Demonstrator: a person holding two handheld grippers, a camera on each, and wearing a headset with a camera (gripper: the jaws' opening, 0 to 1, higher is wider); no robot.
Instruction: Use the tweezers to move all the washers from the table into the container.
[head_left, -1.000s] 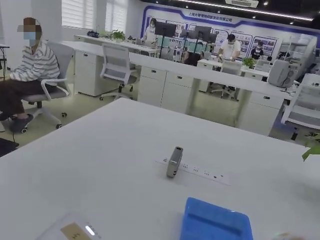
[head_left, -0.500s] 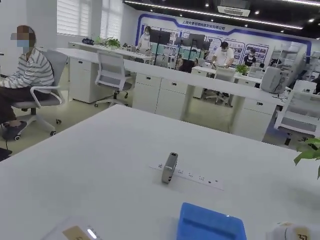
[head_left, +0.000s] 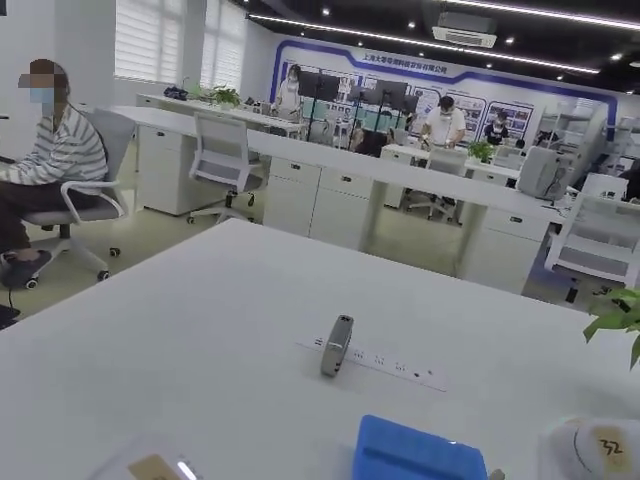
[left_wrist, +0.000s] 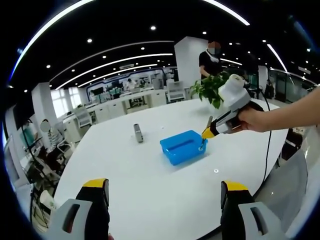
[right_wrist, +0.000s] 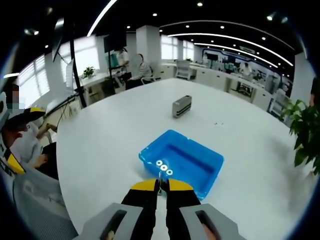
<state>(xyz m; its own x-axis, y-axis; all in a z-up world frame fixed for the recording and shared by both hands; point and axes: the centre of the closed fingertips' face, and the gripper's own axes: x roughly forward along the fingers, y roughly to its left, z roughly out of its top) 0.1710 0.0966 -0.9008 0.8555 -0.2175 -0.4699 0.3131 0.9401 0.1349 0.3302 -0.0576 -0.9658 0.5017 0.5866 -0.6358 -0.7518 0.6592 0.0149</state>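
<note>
Head view: blue container (head_left: 415, 455) sits on white table (head_left: 200, 340).
Left gripper view: left gripper (left_wrist: 164, 185) gapes, empty; one washer (left_wrist: 216, 171) lies on table beside container.
Right gripper view: right gripper (right_wrist: 161, 186) clamps tweezers (right_wrist: 160, 176); three silver ring washers (right_wrist: 164, 167) inside container.

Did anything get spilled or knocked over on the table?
Nothing stands out. The blue container sits flat on the white table, with three washers lying inside it. The right gripper holds the tweezers over it. A tiny speck beside the container may be a washer, too small to tell.
</note>
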